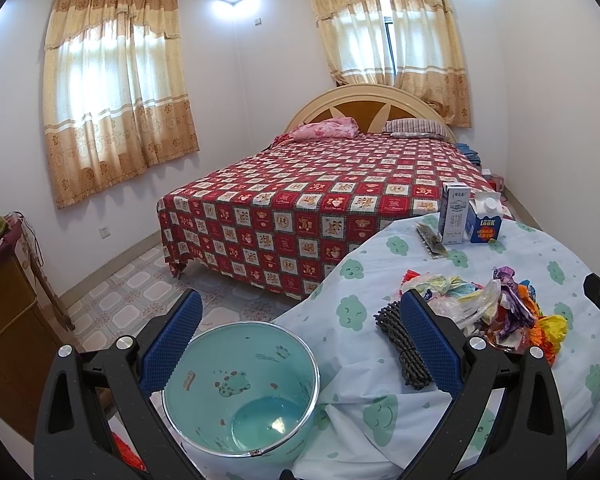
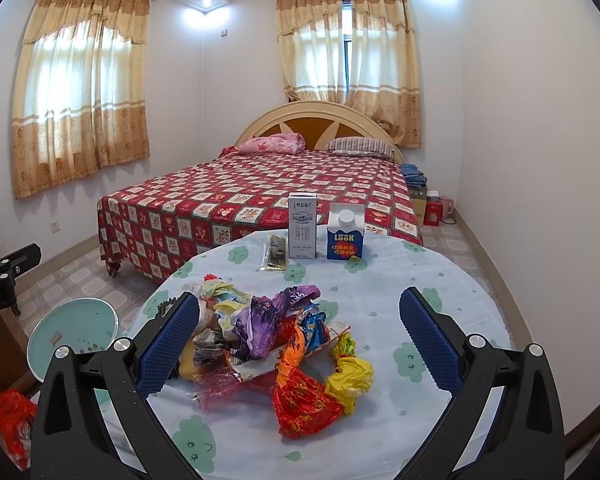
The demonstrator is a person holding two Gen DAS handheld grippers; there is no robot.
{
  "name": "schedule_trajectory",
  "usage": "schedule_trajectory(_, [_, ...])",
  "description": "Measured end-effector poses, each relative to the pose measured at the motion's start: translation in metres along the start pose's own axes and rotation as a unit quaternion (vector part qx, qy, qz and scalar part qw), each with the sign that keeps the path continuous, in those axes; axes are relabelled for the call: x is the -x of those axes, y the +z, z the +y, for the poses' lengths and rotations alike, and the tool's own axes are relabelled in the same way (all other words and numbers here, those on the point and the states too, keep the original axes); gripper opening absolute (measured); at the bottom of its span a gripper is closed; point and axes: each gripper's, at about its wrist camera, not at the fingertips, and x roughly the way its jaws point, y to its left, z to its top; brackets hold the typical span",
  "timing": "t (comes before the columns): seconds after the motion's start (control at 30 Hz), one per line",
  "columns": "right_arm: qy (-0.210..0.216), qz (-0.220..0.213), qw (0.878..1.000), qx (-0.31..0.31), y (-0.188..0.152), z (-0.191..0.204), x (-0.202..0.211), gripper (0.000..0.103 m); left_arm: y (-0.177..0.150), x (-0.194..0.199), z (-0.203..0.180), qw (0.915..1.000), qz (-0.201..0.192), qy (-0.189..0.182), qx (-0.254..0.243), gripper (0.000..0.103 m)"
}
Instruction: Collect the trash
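With both grippers' fingers released and empty, the right gripper hovers over the wrapper pile on the bench, so the next move is, by judgement, clamping a wrapper for the bin under the left gripper.

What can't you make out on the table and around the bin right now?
- Left wrist view: dark woven item, partly behind the left hand-held gripper finger.
- Right wrist view: wrapper pile, its left edge behind the right hand-held gripper finger.
- Right wrist view: bin interior unseen; only in the left view.
- Both views: small print on the cartons too small.
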Motion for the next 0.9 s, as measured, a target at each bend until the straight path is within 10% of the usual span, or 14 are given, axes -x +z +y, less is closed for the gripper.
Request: schedule_trajectory(0.9, [0.001, 0.002, 1.0, -0.001, -0.0008, 0.0001, -0.0003, 0.098, -0.0023, 0.001, 0.0022, 1.0, 0.001, 0.003, 0.0, 0.097])
